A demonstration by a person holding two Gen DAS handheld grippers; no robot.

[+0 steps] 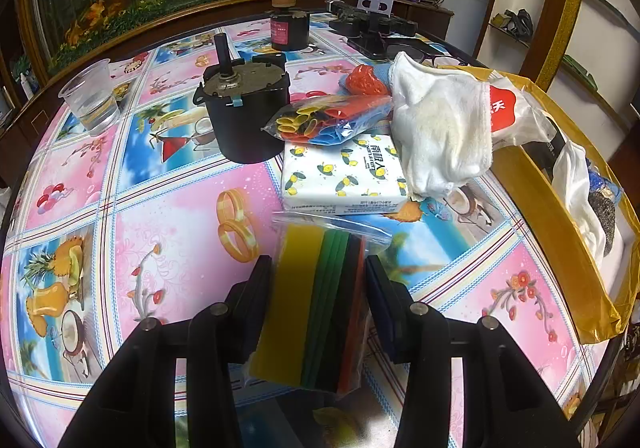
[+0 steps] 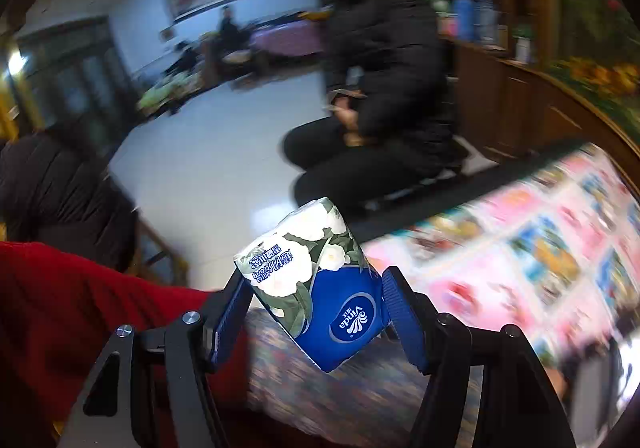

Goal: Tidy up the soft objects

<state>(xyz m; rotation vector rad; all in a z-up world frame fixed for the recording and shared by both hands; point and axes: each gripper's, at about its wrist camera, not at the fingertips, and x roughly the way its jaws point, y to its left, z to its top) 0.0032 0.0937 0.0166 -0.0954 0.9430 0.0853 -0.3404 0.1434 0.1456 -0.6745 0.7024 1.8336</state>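
Right now, at right, your open gold-yellow box (image 1: 532, 183) holds white cloth (image 1: 576, 183). Left gripper (image 1: 316, 280) clamps a clear bag of coloured foam sheets (image 1: 312, 288); right gripper (image 2: 312, 304) pinches a blue floral tissue pack (image 2: 316, 280).

My left gripper (image 1: 316, 304) has black angular arms with silver screws; my right gripper (image 2: 316, 312) adds ribbed blue pads, a red sleeve (image 2: 60, 312) at lower left

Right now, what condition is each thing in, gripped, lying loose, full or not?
Bag of coloured sponges: gripped by left gripper.
Tissue roll: gripped by right gripper, lifted.
White towel: crumpled, loose.
Plastic cup: upright, partly filled.
Gold box: open.
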